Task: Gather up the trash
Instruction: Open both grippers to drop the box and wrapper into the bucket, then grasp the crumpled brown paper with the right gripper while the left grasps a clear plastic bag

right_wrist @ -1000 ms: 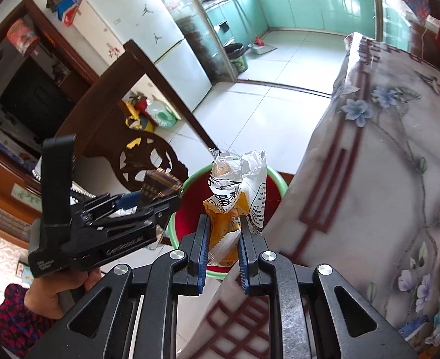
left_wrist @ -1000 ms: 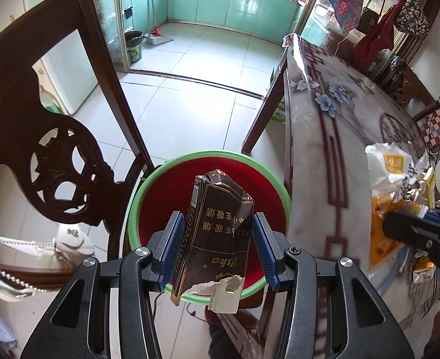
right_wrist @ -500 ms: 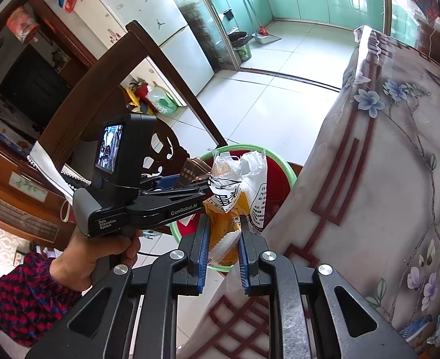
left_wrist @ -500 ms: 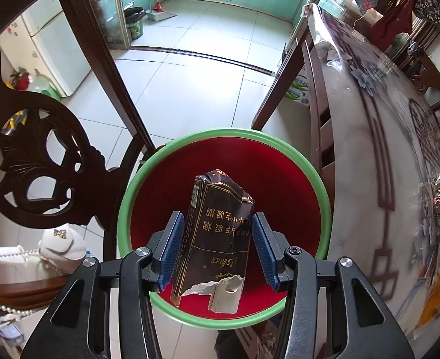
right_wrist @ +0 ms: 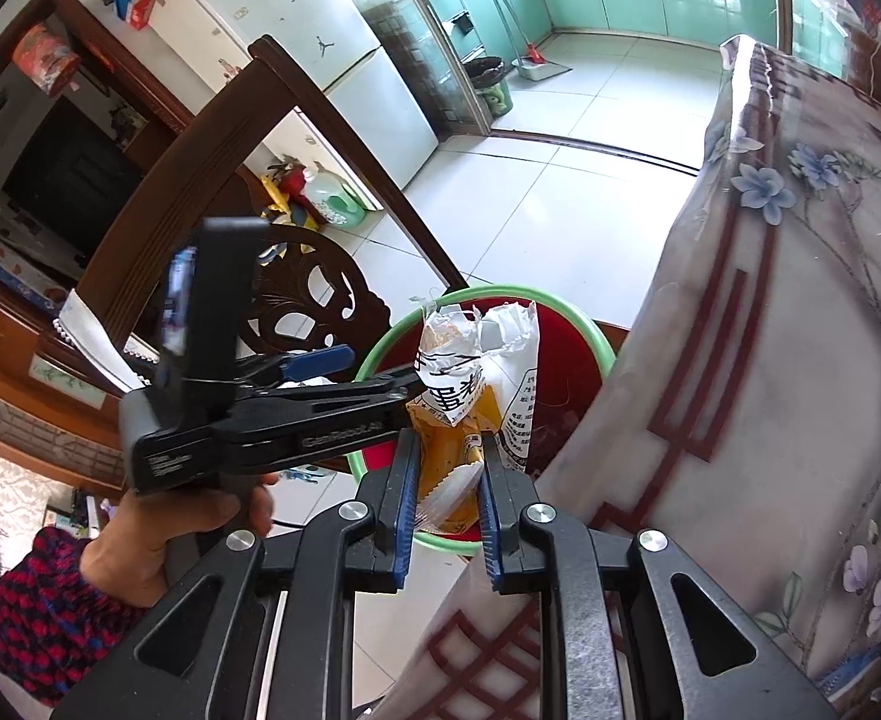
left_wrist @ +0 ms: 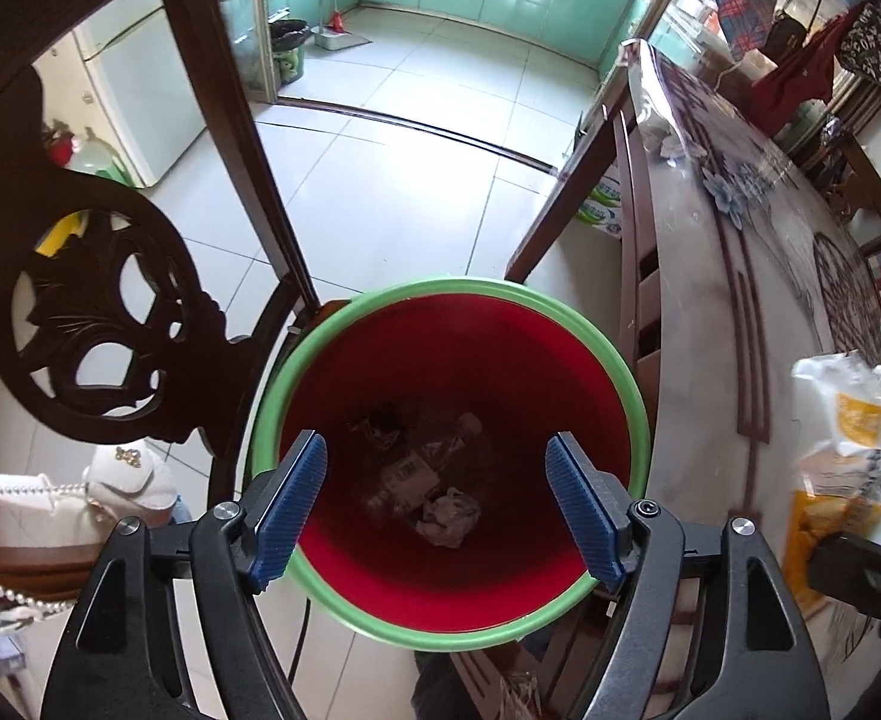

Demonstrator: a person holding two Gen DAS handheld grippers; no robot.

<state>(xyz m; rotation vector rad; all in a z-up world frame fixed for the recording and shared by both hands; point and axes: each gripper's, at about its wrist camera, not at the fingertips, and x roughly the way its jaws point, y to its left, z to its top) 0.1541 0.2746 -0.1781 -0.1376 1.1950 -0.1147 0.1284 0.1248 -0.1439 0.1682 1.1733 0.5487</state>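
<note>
The chair (left_wrist: 110, 324) stands at the far left, its carved back just beside the bin (left_wrist: 449, 639), which sits on the floor between chair and table (left_wrist: 698, 324). The left wrist view looks straight down into the bin: the left gripper (left_wrist: 437, 507) hangs over the mouth with its blue pads spread wide and nothing between them. At the bottom lie a crumpled white wad (left_wrist: 449, 519) and some flat scraps; those are dim and hard to make out. At that view's right edge only part of the wrapper (left_wrist: 842, 456) shows, the rest cut off.

The right wrist view shows what the other cannot: the left hand (right_wrist: 158, 534) around its handle, sleeve red and dark. The right gripper (right_wrist: 445, 504) is clamped on the wrapper (right_wrist: 482, 372), a torn orange-and-white bag standing up from the pads in front of the bin's rim (right_wrist: 596, 336), beside the table's edge (right_wrist: 740, 360). The wrapper hides the bin's inside here.
</note>
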